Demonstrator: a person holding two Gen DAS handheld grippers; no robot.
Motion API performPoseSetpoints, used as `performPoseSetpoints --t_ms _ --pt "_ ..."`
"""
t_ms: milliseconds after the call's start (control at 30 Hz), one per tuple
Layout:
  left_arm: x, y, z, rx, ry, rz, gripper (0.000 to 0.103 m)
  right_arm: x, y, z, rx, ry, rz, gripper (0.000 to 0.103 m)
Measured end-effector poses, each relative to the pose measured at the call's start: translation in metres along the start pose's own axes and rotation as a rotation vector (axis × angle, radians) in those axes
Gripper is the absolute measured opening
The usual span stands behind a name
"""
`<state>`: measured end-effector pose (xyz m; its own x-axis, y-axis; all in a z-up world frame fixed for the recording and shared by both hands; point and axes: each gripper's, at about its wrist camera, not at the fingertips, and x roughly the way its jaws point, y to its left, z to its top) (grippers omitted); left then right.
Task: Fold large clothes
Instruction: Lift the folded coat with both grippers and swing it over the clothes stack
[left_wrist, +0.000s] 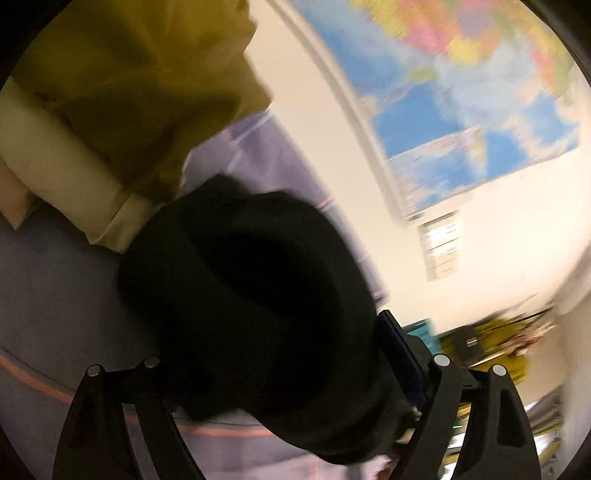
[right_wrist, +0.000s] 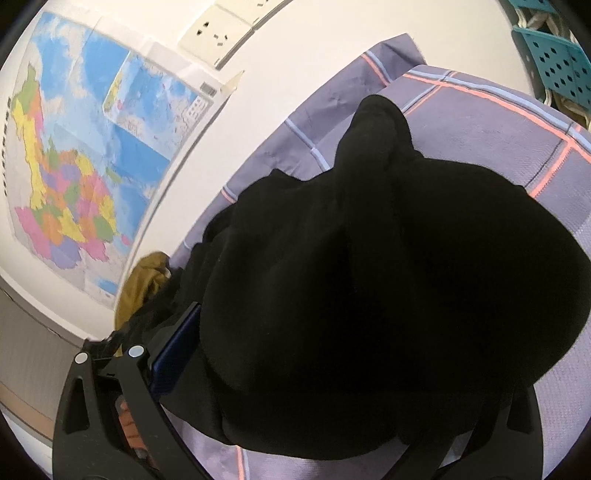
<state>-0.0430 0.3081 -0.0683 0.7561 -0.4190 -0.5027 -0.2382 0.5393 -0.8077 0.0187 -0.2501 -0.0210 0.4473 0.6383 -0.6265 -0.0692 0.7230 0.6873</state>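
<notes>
A bulky black garment (left_wrist: 251, 277) lies bunched on a purple plaid bedsheet (left_wrist: 48, 295). My left gripper (left_wrist: 280, 325) has its jaws wide apart and the bundle fills the gap. The cloth lies against the blue pad of the right finger (left_wrist: 399, 347) and hides the other pad. This view is blurred. In the right wrist view the same black garment (right_wrist: 369, 258) fills the gap of my right gripper (right_wrist: 295, 314). Those jaws also stand wide. The blue pad of its left finger (right_wrist: 177, 350) runs along the cloth's edge. The right finger is buried under the fabric.
A mustard cloth (left_wrist: 129, 92) with a cream band lies beyond the garment; its edge (right_wrist: 144, 280) shows by the wall. A coloured map (right_wrist: 92, 147) and wall sockets (right_wrist: 218, 33) are on the white wall. A teal perforated crate (right_wrist: 554, 62) stands past the plaid sheet (right_wrist: 480, 129).
</notes>
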Motion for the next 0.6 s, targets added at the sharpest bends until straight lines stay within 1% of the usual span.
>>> performPoseSetpoints --t_ms 33,100,133,167,200,233,267,300,333,367,433,467,600 --pt "0.004 -0.002 0.0 0.014 0.004 0.024 0.083 0.002 0.001 0.0 -0.008 0.006 -0.007 0.099" --pt "0.013 -0.015 0.001 0.093 0.028 0.102 0.083 0.007 0.005 0.001 -0.032 0.022 -0.022 0.099" --pt "0.016 -0.02 0.0 0.117 0.035 0.127 0.081 0.009 0.005 0.002 -0.041 0.023 -0.025 0.099" --pt "0.018 -0.024 0.0 0.139 0.044 0.152 0.079 0.011 0.006 0.003 -0.055 0.022 -0.029 0.099" --pt "0.021 -0.029 0.001 0.171 0.057 0.179 0.074 0.013 0.006 0.003 -0.067 0.022 -0.025 0.098" --pt "0.022 -0.031 0.001 0.189 0.065 0.194 0.064 0.015 0.007 0.004 -0.076 0.024 -0.021 0.092" --pt "0.022 -0.033 0.002 0.211 0.071 0.217 0.059 0.016 0.007 0.005 -0.073 0.023 -0.012 0.072" --pt "0.021 -0.032 0.003 0.225 0.075 0.238 0.048 0.018 0.003 0.007 -0.055 0.024 0.017 0.059" --pt "0.022 -0.036 0.002 0.244 0.086 0.265 0.038 0.021 -0.004 0.009 -0.016 0.039 0.07 0.043" --pt "0.02 -0.039 0.002 0.255 0.09 0.278 0.033 0.023 -0.008 0.012 0.009 0.052 0.113 0.039" --pt "0.015 -0.05 0.002 0.279 0.091 0.27 0.024 0.021 -0.007 0.015 0.004 0.054 0.146 0.035" --pt "0.012 -0.055 0.003 0.295 0.091 0.268 0.022 0.019 -0.003 0.016 -0.006 0.049 0.159 0.033" --pt "0.0 -0.078 0.012 0.353 0.073 0.233 0.02 0.0 0.027 0.027 -0.088 0.028 0.21 0.03"
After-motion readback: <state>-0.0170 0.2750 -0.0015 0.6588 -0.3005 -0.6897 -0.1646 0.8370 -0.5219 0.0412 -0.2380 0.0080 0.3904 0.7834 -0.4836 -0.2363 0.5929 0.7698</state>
